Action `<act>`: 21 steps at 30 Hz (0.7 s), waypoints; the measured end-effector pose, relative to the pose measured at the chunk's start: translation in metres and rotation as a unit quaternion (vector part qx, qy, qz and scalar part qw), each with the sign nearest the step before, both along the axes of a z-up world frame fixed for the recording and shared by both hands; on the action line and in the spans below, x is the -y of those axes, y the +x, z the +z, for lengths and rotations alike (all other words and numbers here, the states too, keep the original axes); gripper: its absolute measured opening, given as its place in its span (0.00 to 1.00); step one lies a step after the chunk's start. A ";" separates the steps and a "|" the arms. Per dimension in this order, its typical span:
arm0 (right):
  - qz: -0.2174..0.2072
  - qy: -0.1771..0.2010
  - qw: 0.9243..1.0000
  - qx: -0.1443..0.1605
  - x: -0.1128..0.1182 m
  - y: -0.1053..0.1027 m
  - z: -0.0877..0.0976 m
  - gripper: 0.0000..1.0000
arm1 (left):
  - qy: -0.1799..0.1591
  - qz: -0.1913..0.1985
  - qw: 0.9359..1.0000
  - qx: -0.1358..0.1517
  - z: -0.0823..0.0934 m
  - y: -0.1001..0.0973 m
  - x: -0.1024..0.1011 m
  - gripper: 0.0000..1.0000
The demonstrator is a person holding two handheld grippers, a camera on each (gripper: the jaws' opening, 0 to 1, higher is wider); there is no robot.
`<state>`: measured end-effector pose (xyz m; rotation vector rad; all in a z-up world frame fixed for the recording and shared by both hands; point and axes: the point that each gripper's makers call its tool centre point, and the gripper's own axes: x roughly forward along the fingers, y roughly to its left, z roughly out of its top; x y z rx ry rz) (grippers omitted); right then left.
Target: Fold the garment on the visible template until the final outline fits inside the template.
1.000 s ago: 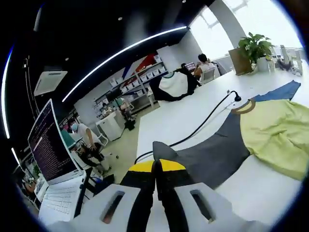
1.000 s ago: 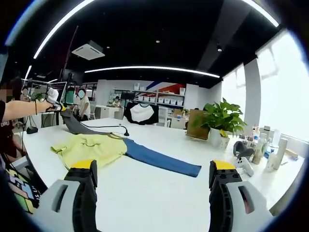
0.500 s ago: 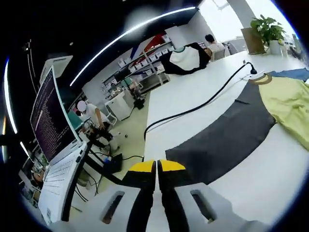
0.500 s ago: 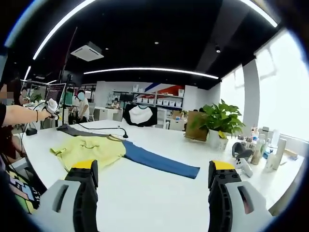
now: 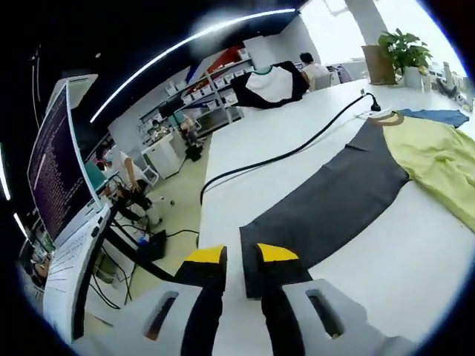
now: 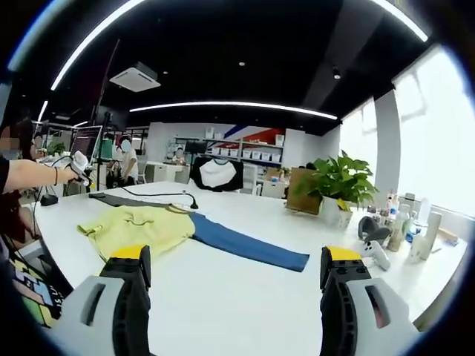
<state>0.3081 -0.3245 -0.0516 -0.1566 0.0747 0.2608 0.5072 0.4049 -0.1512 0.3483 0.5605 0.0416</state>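
Bright daylight flooding through the windows (image 6: 427,141) on my right, blown-out glare there, curved ceiling light strips (image 6: 234,107) against a dark ceiling, white table (image 6: 245,297) evenly lit, soft shadows, strong fisheye bending at edges, near jaws slightly soft

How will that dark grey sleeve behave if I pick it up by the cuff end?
The dark grey sleeve lies flat and thin on the white table, so it would likely droop and fold rather than hold shape. It looks light. Being joined to the yellow body, pulling hard may drag that too.
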 end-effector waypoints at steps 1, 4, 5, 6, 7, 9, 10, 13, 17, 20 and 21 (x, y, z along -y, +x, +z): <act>0.001 -0.001 1.000 -0.001 -0.001 0.000 -0.001 0.98 | -0.007 0.001 1.000 -0.008 -0.003 -0.002 0.001 0.24; 0.003 -0.001 1.000 -0.005 -0.002 0.001 -0.003 0.98 | -0.083 0.007 0.995 -0.064 -0.023 -0.010 0.007 0.26; 0.004 -0.001 1.000 -0.007 -0.003 0.002 -0.004 0.98 | -0.120 0.020 0.989 -0.079 -0.029 -0.014 0.010 0.27; 0.004 -0.001 1.000 -0.007 -0.003 0.001 -0.004 0.98 | -0.133 0.024 0.988 -0.075 -0.029 -0.014 0.010 0.27; 0.004 -0.001 1.000 -0.007 -0.003 0.002 -0.004 0.98 | -0.145 0.012 0.987 -0.069 -0.028 -0.012 0.014 0.26; 0.003 0.000 1.000 -0.007 -0.002 0.002 -0.004 0.98 | -0.162 0.008 0.985 -0.065 -0.028 -0.011 0.016 0.25; 0.001 0.000 1.000 -0.008 -0.001 0.002 -0.004 0.98 | -0.165 0.010 0.984 -0.067 -0.029 -0.012 0.017 0.24; -0.001 0.001 1.000 -0.009 0.001 0.003 -0.004 0.98 | -0.169 0.019 0.983 -0.071 -0.035 -0.012 0.013 0.23; -0.002 0.001 1.000 -0.006 0.001 0.001 -0.002 0.98 | -0.169 0.040 0.982 -0.067 -0.037 -0.013 0.003 0.21; -0.004 0.003 1.000 -0.003 0.002 0.001 0.000 0.98 | -0.161 0.027 0.984 -0.071 -0.041 -0.014 0.009 0.18; -0.004 0.003 1.000 -0.003 0.003 0.001 0.000 0.98 | -0.151 0.022 0.986 -0.070 -0.040 -0.013 0.009 0.18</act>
